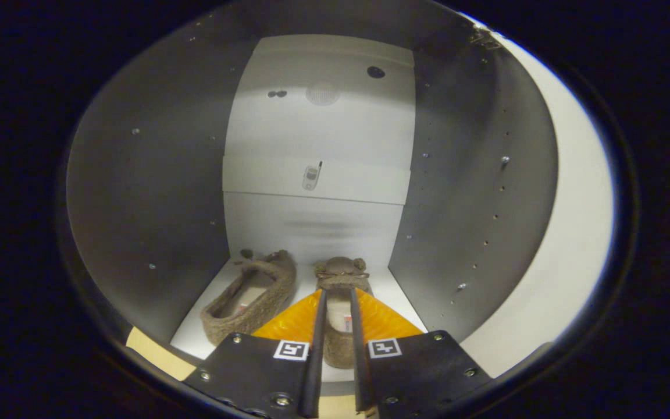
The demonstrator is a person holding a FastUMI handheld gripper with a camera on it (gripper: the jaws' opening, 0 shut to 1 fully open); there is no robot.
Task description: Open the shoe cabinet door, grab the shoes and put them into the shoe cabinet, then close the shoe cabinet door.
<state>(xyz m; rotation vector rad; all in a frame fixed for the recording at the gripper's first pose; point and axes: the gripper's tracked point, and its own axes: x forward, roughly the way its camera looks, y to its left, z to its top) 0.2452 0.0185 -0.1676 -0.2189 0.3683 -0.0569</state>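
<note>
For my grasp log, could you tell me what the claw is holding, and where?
The claw grips the right shoe, fingers pinching its side wall near the heel.

Dim, shadowed sides; fisheye-warped edges

We count two shoes inside one shoe cabinet (154, 192): the left shoe (250, 299) and the right shoe (341, 308). One gripper (338, 297), two fingers, set close around the right shoe; contact unclear in the dim light.

Pale cabinet floor (218, 314); two woven shoes (250, 297) side by side.
</note>
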